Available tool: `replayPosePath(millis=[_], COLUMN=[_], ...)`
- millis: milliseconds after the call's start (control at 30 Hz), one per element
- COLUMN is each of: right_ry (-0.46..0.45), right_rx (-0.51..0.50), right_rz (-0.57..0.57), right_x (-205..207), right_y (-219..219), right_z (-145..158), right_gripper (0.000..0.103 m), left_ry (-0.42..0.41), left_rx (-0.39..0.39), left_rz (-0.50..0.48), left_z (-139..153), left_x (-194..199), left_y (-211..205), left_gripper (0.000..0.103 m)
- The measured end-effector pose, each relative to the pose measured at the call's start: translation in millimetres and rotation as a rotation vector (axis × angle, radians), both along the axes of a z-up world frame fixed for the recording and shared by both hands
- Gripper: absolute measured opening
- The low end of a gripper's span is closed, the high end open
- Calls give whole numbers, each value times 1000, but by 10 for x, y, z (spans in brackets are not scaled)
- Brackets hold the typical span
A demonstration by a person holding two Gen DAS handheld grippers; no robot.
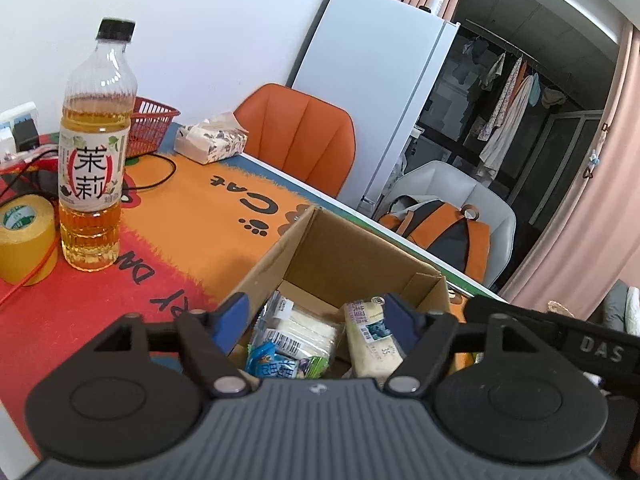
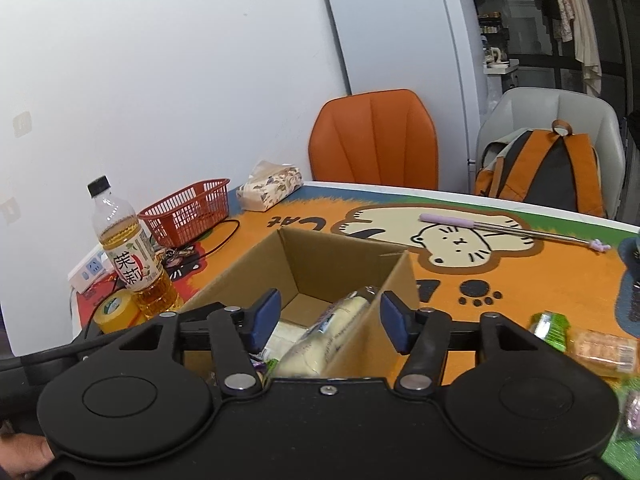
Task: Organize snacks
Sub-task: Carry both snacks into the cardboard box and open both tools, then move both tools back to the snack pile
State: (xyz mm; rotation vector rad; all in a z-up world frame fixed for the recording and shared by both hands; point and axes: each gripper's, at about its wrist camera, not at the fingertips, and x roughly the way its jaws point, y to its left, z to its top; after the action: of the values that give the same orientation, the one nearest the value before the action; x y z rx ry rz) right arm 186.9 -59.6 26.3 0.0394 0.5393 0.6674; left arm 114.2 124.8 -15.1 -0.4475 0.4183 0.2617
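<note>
Snacks (image 2: pixel 576 344) left on the table lie just right of my right gripper (image 2: pixel 328 316), nearer it than the left gripper (image 1: pixel 316 320); both hang open, empty, over the box (image 2: pixel 344 264).

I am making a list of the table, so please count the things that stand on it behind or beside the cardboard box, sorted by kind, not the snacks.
Bottle: 1
Tape roll: 1
Red basket: 1
Tissue pack: 1
Power strip: 1
Purple-handled stick: 1
Total: 6
</note>
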Motion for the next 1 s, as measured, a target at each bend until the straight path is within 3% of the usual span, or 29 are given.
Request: replayPosePath(millis=[167, 733, 1000], right_ry=[4, 25, 22], right_rx=[15, 45, 49], right_rz=[-30, -114, -165], right_x=[-20, -120, -145], right_y=[-199, -803, -1143], right_z=[10, -96, -127], right_gripper=[63, 93, 94], left_ry=[18, 30, 13], left_rx=[36, 86, 78], left_rz=[16, -16, -65], left_z=[20, 69, 84], left_x=[-8, -50, -22], left_y=[-109, -518, -778], left_gripper=[86, 94, 95])
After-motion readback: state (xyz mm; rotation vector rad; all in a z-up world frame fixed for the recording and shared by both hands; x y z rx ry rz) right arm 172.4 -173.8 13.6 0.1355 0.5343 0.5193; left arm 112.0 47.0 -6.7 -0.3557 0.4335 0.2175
